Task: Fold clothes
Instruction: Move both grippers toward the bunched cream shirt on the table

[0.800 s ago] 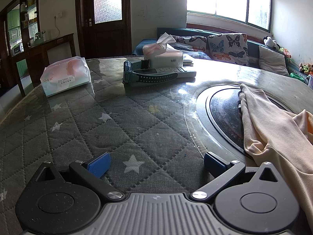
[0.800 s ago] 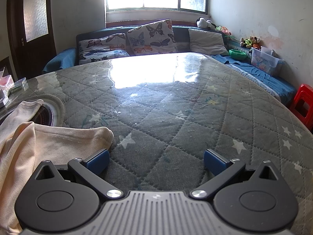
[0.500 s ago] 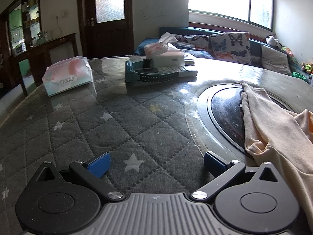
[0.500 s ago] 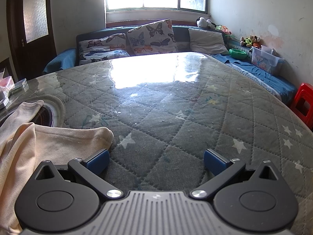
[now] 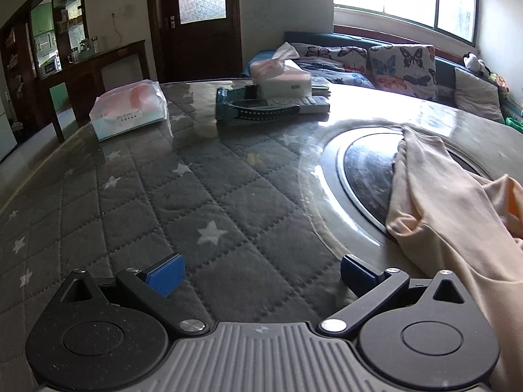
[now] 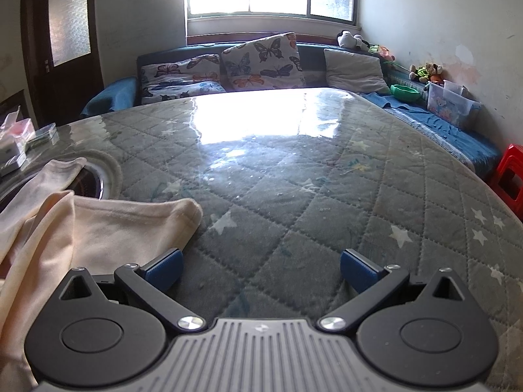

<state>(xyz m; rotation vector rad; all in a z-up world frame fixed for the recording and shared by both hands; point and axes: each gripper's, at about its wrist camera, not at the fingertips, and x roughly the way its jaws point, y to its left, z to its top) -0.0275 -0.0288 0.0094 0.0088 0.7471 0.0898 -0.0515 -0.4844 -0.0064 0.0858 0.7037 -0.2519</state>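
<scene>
A pale peach garment lies crumpled on the round glass-topped table, partly over the dark round inset. In the left wrist view it is to the right of my left gripper, which is open and empty just above the quilted cover. In the right wrist view the garment lies at the left, its edge touching or just beside the left blue pad. My right gripper is open and empty.
A tissue pack, a tissue box and a teal case with remotes sit at the table's far side. A sofa with butterfly cushions stands behind. A red stool is at the right.
The left wrist view has shifted slightly, with the table objects appearing a little further right and lower. The right gripper and the garment have barely moved.
</scene>
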